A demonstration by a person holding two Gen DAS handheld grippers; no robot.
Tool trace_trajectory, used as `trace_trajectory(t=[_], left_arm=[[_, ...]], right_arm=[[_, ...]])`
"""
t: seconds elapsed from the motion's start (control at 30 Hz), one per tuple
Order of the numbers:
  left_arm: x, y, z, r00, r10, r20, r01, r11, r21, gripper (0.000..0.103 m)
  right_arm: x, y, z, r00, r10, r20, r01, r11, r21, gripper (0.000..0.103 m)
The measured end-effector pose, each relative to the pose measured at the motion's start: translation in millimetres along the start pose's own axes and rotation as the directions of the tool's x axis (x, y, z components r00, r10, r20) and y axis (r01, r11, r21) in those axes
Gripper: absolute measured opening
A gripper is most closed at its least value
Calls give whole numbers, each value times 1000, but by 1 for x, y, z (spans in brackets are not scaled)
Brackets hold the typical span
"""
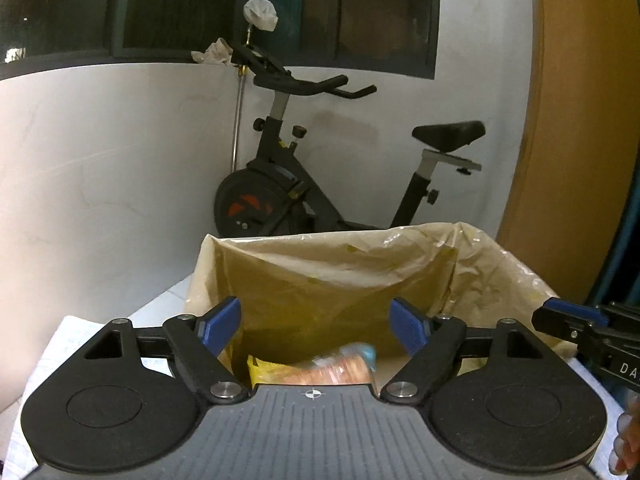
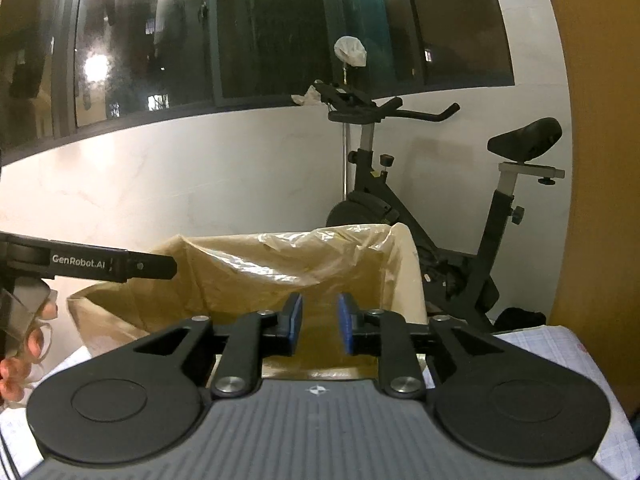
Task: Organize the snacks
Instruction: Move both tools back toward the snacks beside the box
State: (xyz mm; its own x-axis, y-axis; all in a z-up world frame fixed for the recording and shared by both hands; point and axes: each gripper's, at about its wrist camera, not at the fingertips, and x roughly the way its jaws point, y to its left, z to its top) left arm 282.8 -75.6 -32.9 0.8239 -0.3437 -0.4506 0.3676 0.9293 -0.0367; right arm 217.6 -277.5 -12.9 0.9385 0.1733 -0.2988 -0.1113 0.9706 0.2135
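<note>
Left gripper [image 1: 316, 326], jaws wide apart, empty, above tan plastic-lined box [image 1: 420, 264]; yellow and orange snack packets [image 1: 316, 370] lie inside. Right gripper [image 2: 319, 322], jaws narrowly apart, empty. Risk: pads snag loose liner w/ next reach.

A plastic-lined box [image 1: 344, 276] stands on the tabletop [image 2: 552, 344], with snack packets [image 1: 320, 368] lying inside it. Behind the box, an exercise bike [image 1: 304, 184] stands against the wall [image 1: 100, 168], below the window [image 2: 248, 32].

"GenRobot.AI" on the left gripper [image 2: 120, 266] arm (white lettering).
</note>
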Motion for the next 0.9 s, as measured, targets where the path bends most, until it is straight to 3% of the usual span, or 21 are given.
trace_trajectory(t=[0.17,0.47,0.63,0.9], left_arm=[[-32,1,-12,999,17,38,-18,999,44,83],[-79,13,-64,1000,-9,18,10,1000,-18,83],[-92,10,-99,998,-51,-28,49,996,-77,83],[-104,-19,-136,991,-119,-66,113,989,-94,83]], right_arm=[[-24,3,-5,999,19,33,-19,1000,14,28],[-70,7,-32,997,14,72,-20,996,89,47],[-80,11,-63,1000,15,8,-16,992,124,48],[-84,16,-107,992,34,-119,-16,989,147,48]])
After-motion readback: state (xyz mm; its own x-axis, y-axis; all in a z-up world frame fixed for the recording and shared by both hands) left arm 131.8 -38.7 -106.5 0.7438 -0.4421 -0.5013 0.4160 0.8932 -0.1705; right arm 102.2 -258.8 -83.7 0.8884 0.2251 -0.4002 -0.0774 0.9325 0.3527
